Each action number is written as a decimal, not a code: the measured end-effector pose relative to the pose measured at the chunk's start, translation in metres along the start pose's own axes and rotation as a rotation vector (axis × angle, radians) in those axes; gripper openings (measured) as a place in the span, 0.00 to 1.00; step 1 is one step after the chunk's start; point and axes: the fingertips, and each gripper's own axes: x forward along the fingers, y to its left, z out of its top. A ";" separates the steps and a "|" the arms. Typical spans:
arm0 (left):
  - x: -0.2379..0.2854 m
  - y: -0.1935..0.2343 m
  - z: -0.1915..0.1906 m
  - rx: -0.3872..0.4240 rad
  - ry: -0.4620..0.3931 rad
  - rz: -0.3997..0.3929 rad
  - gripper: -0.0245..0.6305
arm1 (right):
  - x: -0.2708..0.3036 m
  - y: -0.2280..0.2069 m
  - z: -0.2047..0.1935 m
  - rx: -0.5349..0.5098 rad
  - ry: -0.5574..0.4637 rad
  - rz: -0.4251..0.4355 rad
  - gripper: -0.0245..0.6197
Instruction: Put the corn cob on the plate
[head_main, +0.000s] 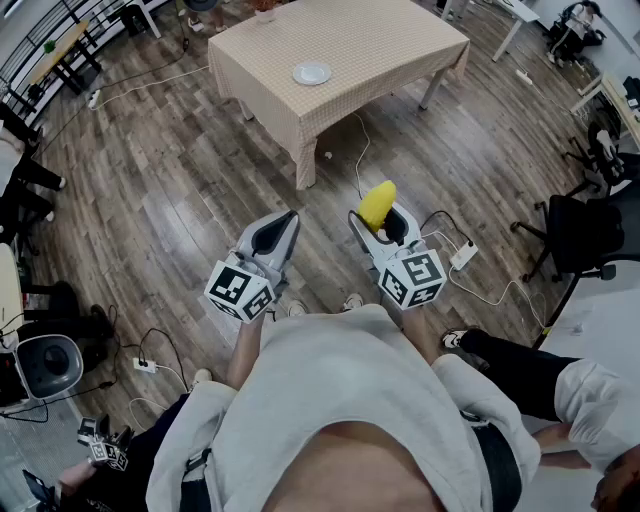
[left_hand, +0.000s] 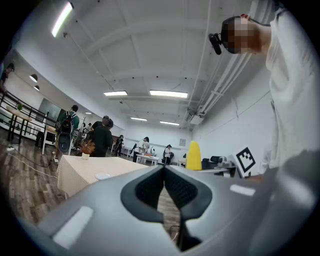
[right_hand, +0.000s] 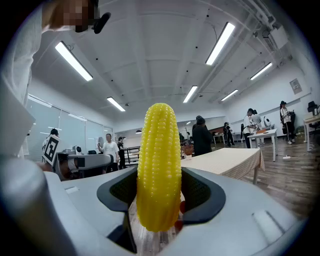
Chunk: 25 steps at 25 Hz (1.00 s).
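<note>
Overhead: corn cob stands upright, well apart from the plate on the far table.
Left gripper view: left gripper clenched on nothing, idle.
Right gripper view: right gripper grasps the corn cob low, seemingly for steady carrying.

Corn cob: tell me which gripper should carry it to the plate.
Right. The right gripper clamps the corn cob upright between its jaws, so it only needs carrying to the plate on the table ahead. The left gripper is shut and empty.
</note>
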 end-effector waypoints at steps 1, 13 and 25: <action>0.000 0.001 0.000 0.003 -0.001 0.000 0.05 | 0.001 0.000 0.001 -0.003 -0.002 0.003 0.44; 0.012 -0.003 0.001 0.015 0.004 -0.014 0.05 | 0.006 -0.002 0.005 -0.011 0.001 0.030 0.44; 0.023 -0.015 -0.005 0.012 0.000 0.028 0.05 | 0.001 -0.015 0.003 -0.019 0.004 0.077 0.44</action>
